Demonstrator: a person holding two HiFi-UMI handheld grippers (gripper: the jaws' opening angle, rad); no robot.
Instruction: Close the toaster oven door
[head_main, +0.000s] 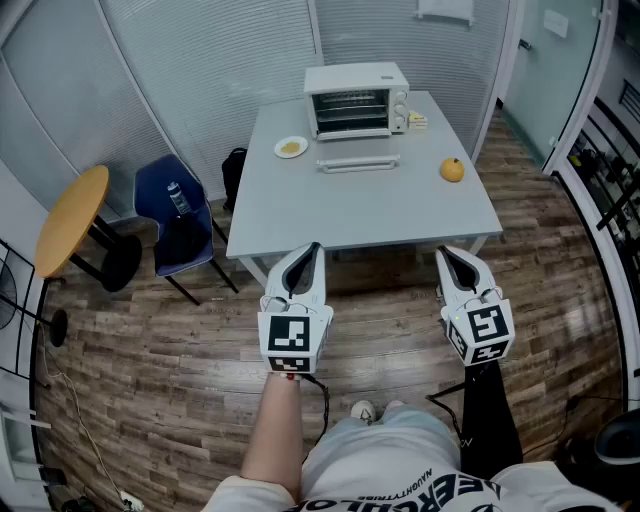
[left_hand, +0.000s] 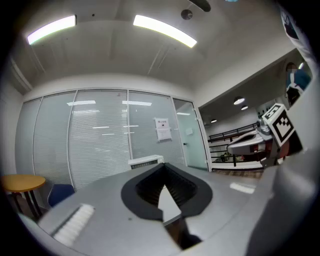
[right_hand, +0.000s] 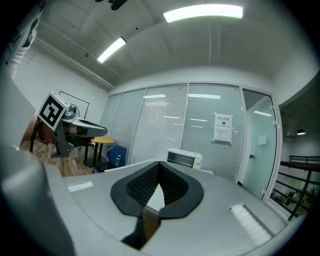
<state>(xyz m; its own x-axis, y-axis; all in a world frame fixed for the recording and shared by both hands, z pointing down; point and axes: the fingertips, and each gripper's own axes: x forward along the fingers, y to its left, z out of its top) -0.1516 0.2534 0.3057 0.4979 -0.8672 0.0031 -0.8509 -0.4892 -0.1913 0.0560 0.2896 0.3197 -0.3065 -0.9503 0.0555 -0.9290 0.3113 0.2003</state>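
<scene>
A white toaster oven (head_main: 356, 99) stands at the far end of the grey table (head_main: 360, 215). Its door (head_main: 357, 163) hangs open, lying flat toward me. Both grippers hover over the wooden floor just short of the table's near edge, far from the oven. My left gripper (head_main: 316, 246) is shut with nothing in it, and so is my right gripper (head_main: 443, 252). In the left gripper view the oven (left_hand: 146, 161) peeks just above the closed left gripper (left_hand: 163, 166). The right gripper view shows the oven (right_hand: 185, 159) beyond the right gripper (right_hand: 159, 164).
A small plate (head_main: 291, 147) with food sits left of the oven, and an orange (head_main: 452, 170) lies at the table's right. A blue chair (head_main: 175, 225) and a round yellow side table (head_main: 70, 220) stand to the left. Glass walls with blinds rise behind.
</scene>
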